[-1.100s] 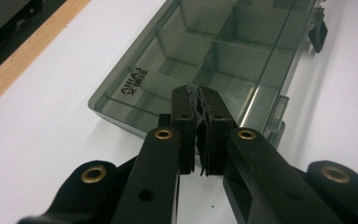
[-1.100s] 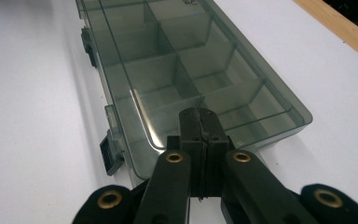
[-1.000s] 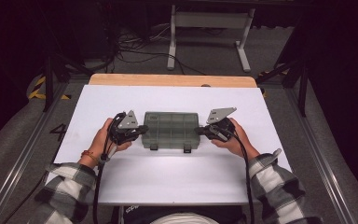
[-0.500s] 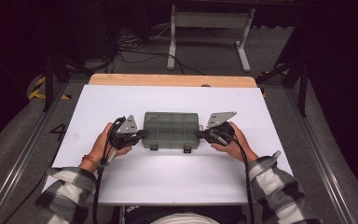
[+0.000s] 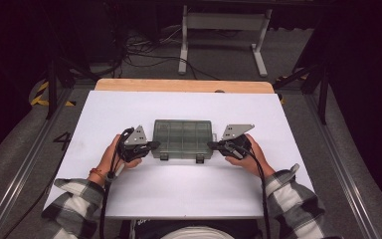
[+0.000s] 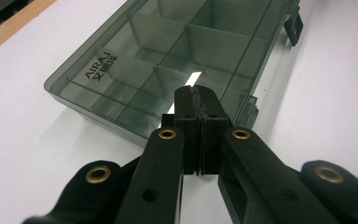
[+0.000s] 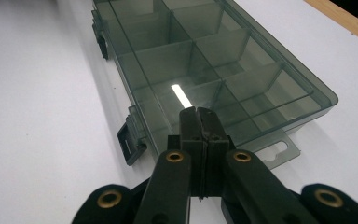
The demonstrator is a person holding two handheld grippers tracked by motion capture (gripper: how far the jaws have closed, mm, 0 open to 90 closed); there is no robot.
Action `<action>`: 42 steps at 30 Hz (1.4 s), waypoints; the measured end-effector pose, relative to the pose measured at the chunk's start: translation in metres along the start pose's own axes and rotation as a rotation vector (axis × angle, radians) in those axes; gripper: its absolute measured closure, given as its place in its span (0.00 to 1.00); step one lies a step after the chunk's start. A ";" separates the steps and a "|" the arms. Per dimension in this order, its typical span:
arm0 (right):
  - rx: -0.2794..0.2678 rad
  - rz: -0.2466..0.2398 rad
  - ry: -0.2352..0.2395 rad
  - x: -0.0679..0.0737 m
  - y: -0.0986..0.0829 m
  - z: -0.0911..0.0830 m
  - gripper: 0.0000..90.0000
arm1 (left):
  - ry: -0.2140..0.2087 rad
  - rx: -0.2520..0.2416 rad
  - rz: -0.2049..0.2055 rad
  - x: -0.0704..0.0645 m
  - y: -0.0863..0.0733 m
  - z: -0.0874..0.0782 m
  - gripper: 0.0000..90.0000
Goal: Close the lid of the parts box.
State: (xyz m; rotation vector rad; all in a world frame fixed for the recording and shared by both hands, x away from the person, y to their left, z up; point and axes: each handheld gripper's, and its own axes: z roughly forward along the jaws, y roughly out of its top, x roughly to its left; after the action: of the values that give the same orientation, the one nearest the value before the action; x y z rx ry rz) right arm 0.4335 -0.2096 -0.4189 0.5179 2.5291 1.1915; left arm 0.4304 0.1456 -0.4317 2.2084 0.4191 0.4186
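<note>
A smoke-grey clear plastic organiser box (image 5: pixel 183 139) with divided compartments lies flat and closed in the middle of the white table (image 5: pixel 129 107). My left gripper (image 5: pixel 155 145) is shut with nothing in it, its tip at the box's left end. My right gripper (image 5: pixel 211 145) is likewise shut and empty, its tip at the box's right end. In the left gripper view the shut jaws point over the lid of the box (image 6: pixel 168 51), near its printed corner. In the right gripper view the box (image 7: pixel 205 60) shows its two front latches (image 7: pixel 131 140). Whether either tip touches the box I cannot tell.
The white table has a wooden strip (image 5: pixel 184 85) along its far edge. Behind it stand a metal frame (image 5: pixel 221 35) and loose cables (image 5: pixel 144 52) on the dark floor. Bare table surface lies on all sides of the box.
Both grippers have shifted a little toward the person's side along the box's ends. The box has stayed in place.
</note>
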 end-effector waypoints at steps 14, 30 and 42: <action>-0.010 0.014 -0.027 0.004 -0.001 0.000 1.00 | 0.009 -0.025 -0.014 -0.002 -0.002 0.001 0.99; -0.080 0.020 -0.051 0.005 -0.001 -0.011 0.95 | 0.037 -0.102 0.006 -0.005 0.002 -0.012 0.93; -0.147 0.014 -0.134 0.010 0.003 -0.022 0.54 | 0.078 -0.179 -0.001 -0.011 0.003 -0.021 0.65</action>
State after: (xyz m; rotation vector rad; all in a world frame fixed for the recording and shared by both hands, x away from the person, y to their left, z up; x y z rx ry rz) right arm 0.4165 -0.2184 -0.4044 0.5604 2.3092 1.2911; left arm 0.4125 0.1531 -0.4180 2.0228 0.4084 0.5227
